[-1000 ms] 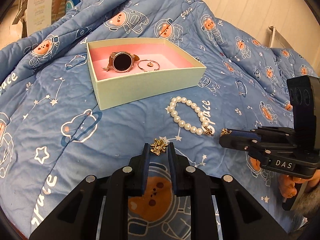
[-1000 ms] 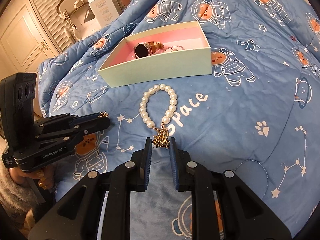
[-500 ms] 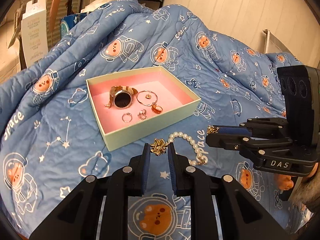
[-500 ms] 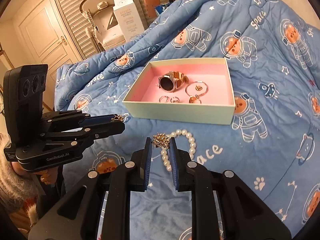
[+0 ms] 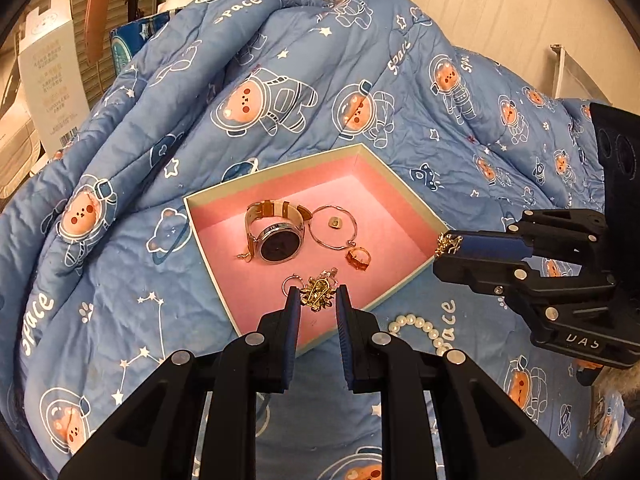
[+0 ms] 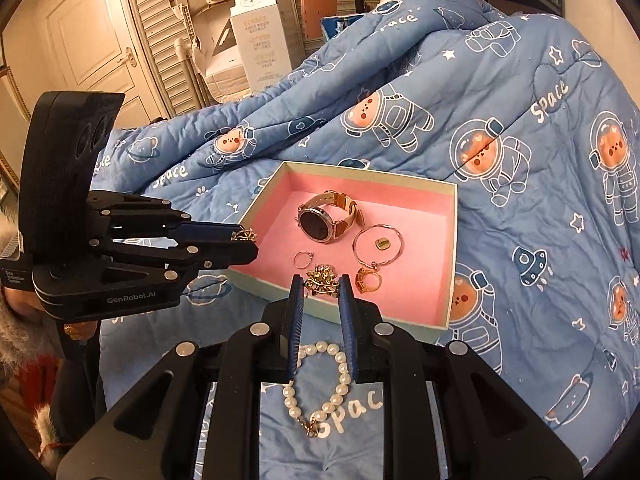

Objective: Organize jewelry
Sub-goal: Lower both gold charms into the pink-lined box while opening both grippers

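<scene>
Both grippers, left and right, clamp gold charms; centre each above the box before releasing.

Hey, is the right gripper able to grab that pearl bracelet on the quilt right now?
Probably not yet. The right gripper is already shut on a gold brooch, so its jaws are taken. The pearl bracelet lies uncovered on the quilt beneath it, outside the box; nothing else is in the way.
</scene>
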